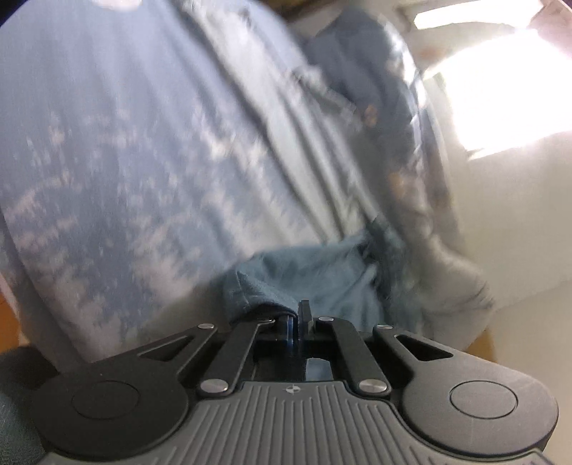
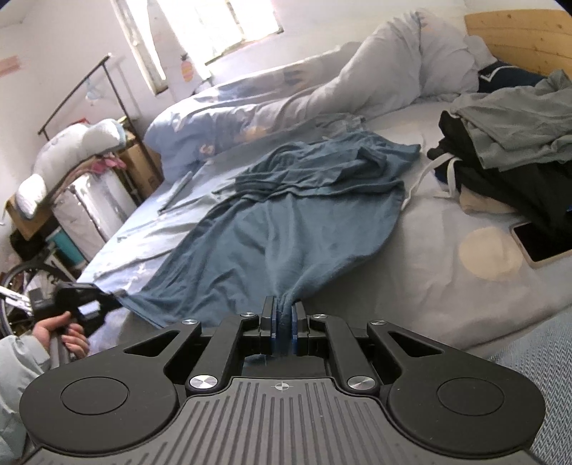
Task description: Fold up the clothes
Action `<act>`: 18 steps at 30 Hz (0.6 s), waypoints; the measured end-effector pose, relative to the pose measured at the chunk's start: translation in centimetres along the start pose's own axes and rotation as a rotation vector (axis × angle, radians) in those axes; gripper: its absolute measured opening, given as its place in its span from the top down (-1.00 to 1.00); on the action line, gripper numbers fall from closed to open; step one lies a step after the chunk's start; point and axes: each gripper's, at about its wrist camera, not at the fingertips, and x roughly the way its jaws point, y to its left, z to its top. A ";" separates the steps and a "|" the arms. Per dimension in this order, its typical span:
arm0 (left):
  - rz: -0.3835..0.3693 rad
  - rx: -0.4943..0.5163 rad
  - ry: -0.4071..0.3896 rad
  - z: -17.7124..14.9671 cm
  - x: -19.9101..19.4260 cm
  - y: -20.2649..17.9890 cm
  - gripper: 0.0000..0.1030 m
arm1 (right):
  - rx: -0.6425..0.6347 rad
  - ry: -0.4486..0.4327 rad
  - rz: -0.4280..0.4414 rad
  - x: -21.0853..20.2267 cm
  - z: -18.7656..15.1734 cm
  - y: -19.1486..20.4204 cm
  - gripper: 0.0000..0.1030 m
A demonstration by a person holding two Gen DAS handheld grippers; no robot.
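So the right gripper (image 2: pixel 284 314) has its jaws clamped tight on a bunched-up bit of the blue shirt (image 2: pixel 286 214), right at the near edge of the bed (image 2: pixel 447 286); the fabric is pinched into a little gather between the blue pads (image 2: pixel 294 322) and fans out from there. The left gripper (image 1: pixel 298 318) is closed too, with a corner of the same teal-blue cloth (image 1: pixel 304 275) caught between its jaws; that view is pretty motion-blurred so not much else is sharp, just pale blue patterned bedding (image 1: pixel 125 161) filling most of it. From the right wrist view you can see the left gripper (image 2: pixel 77 298) out at the bed's left edge, held by a hand (image 2: pixel 59 331) in a light sleeve, touching the shirt's other lower corner.

The shirt lies mostly flat across the middle of the bed, lower part spread toward the near edge, upper part and sleeves crumpled in folds toward the far side; a rumpled duvet (image 2: pixel 321 82) runs along the far edge, a pile of dark and grey clothes (image 2: pixel 500 150) sits at the right side near the wooden headboard (image 2: pixel 518 35), and a phone (image 2: pixel 540 239) rests on the sheet just in front of that pile; a clothes rack (image 2: pixel 82 93) stands off the bed on the left under the window (image 2: pixel 221 28).
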 end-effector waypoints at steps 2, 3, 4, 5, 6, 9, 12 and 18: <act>-0.022 0.004 -0.065 0.0 -1.3 -0.2 0.88 | -0.001 0.004 -0.001 0.1 -0.2 0.0 0.82; -0.037 0.003 -0.088 0.1 -1.8 -0.2 0.88 | -0.004 0.006 -0.003 0.1 -0.3 0.0 0.82; -0.044 0.002 -0.111 0.1 -2.3 -0.3 0.88 | -0.006 0.007 -0.005 0.1 -0.3 0.0 0.82; -0.059 -0.003 -0.133 0.1 -3.0 -0.3 0.88 | -0.006 0.009 -0.008 0.1 -0.4 0.0 0.82; -0.073 -0.008 -0.149 0.1 -3.5 -0.3 0.88 | -0.008 0.012 -0.010 0.0 -0.4 0.0 0.82; -0.109 -0.012 -0.170 -0.1 -4.7 -0.9 0.88 | -0.025 0.030 -0.010 -0.1 -0.5 0.2 0.82; -0.142 -0.019 -0.191 -0.4 -6.1 -1.3 0.88 | -0.071 0.055 0.005 -0.4 -1.0 0.8 0.83; -0.200 -0.047 -0.203 -0.3 -8.2 -1.4 0.89 | -0.161 0.121 0.088 -1.2 -2.3 2.5 0.86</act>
